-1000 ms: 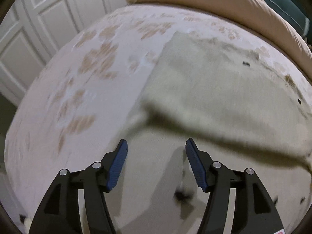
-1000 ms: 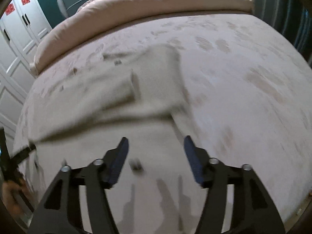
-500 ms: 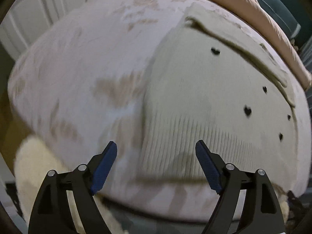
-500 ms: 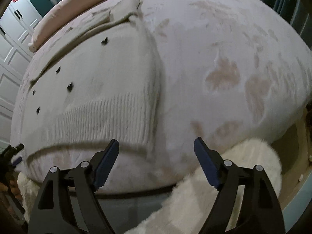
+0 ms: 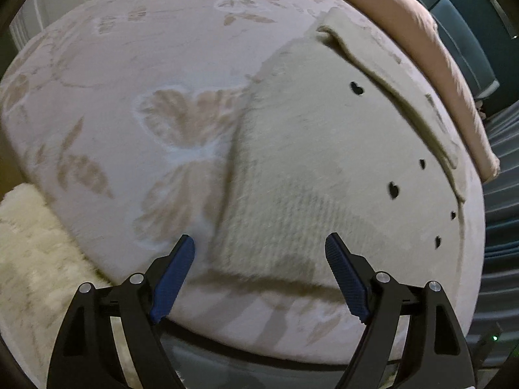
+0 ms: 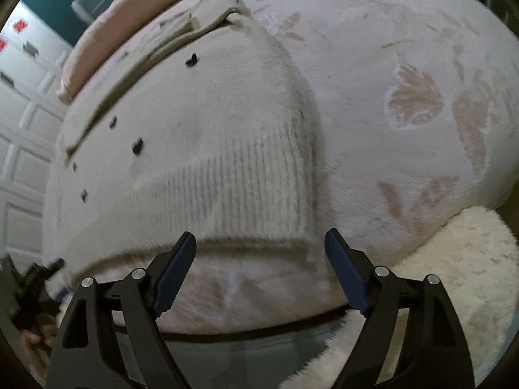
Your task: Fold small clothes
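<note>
Cream sweater (image 5: pixel 311 162) lies flat on the bed (image 5: pixel 136 64), ribbed hem near the front edge, small dark hearts on it. Far collar end blurry, can't read the fold. My left gripper (image 5: pixel 259 259) and right gripper (image 6: pixel 259 256): jaws wide, holding nothing, off the hem. Fluffy rug (image 6: pixel 454 275) below, cut off.

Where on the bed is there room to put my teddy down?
Bare blanket lies left of the cream sweater, out to the bed's edge. More lies right of it. The middle is crowded: the sweater fills it, up to the pink duvet.
</note>
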`<state>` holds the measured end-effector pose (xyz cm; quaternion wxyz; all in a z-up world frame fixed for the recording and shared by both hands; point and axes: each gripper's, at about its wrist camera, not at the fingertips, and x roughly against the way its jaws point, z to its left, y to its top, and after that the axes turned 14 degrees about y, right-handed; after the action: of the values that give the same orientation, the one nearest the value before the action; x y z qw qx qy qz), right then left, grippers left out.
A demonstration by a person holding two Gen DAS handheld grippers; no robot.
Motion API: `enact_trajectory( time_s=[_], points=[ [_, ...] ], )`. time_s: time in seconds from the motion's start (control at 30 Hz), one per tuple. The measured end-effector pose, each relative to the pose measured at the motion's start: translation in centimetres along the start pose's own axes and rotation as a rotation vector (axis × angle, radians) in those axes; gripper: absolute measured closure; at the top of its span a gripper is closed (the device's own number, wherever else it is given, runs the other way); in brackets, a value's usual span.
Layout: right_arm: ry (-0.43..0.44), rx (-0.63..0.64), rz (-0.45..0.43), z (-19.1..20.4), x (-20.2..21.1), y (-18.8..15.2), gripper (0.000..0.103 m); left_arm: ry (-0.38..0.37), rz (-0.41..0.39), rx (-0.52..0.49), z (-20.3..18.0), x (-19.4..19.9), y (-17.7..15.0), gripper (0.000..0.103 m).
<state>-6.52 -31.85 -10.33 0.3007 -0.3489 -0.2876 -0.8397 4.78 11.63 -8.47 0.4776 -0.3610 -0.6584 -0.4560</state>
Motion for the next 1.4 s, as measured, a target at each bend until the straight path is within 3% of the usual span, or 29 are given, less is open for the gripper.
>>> enact_trajectory(
  time_s=[0.1, 0.17, 0.23, 0.27, 0.33, 0.37, 0.43, 0.73, 0.83, 0.97, 1.0, 1.07, 1.1, 1.13, 1.17, 1.2, 1.27, 1.4],
  points=[
    [0.044, -0.036, -0.015, 0.1, -0.2, 0.9, 0.024, -0.059, -0.002, 0.000, -0.7, -0.1, 0.4, 0.025],
    [0.049, -0.033, -0.011, 0.4, -0.4, 1.4, 0.039, -0.076, 0.005, -0.014, -1.3, -0.1, 0.6, 0.038],
    [0.050, -0.021, 0.001, 0.9, -0.5, 1.8, 0.054, -0.097, 0.024, -0.037, -1.9, -0.3, 0.8, 0.069],
    [0.050, -0.016, 0.001, 1.0, -0.5, 1.9, 0.068, -0.117, 0.046, -0.034, -1.9, -0.4, 0.9, 0.075],
    [0.046, 0.004, -0.006, 1.6, -0.1, 2.1, 0.084, -0.149, 0.068, -0.012, -1.7, -0.4, 1.0, 0.097],
    [0.045, 0.008, -0.013, 1.7, 0.1, 2.1, 0.093, -0.155, 0.067, -0.009, -1.7, -0.3, 0.9, 0.097],
    [0.055, 0.010, -0.029, 1.7, 0.8, 2.1, 0.096, -0.164, 0.048, -0.016, -1.6, 0.5, 0.8, 0.098],
    [0.054, 0.049, -0.084, 1.6, 5.5, 0.2, 0.100, -0.205, -0.008, -0.035, 1.0, 4.3, -0.9, 0.101],
    [0.048, 0.068, -0.051, 1.2, 6.7, -2.1, 0.101, -0.191, -0.002, -0.053, 2.6, 5.2, -2.5, 0.103],
    [-0.036, 0.134, 0.036, 0.3, 6.6, -5.3, 0.103, -0.149, 0.011, -0.059, 4.7, 5.3, -4.6, 0.103],
    [-0.031, 0.116, 0.042, -0.4, 6.6, -5.6, 0.103, -0.167, 0.011, -0.045, 5.2, 5.1, -4.8, 0.103],
    [0.006, 0.050, 0.038, -1.6, 6.6, -5.5, 0.095, -0.185, 0.026, 0.007, 5.5, 4.3, -4.4, 0.103],
    [0.013, 0.029, 0.030, -1.8, 6.6, -5.2, 0.089, -0.185, 0.033, 0.030, 5.5, 4.0, -4.1, 0.093],
    [0.019, 0.017, 0.013, -1.8, 6.7, -4.9, 0.067, -0.192, 0.038, 0.049, 5.3, 3.7, -3.6, 0.070],
    [0.031, 0.016, -0.021, -1.5, 6.9, -4.3, 0.042, -0.183, 0.037, 0.066, 5.1, 3.4, -2.9, 0.058],
    [0.034, 0.026, -0.058, -1.1, 6.9, -3.6, 0.033, -0.157, 0.024, 0.084, 4.8, 3.3, -2.3, 0.046],
    [0.027, 0.038, -0.092, -0.6, 6.2, -2.1, 0.026, -0.148, -0.002, 0.093, 3.9, 2.6, -0.8, 0.037],
    [0.048, -0.022, -0.036, -0.8, 2.0, 0.9, 0.022, -0.126, 0.062, 0.078, 1.9, -0.8, 0.9, 0.035]
  ],
)
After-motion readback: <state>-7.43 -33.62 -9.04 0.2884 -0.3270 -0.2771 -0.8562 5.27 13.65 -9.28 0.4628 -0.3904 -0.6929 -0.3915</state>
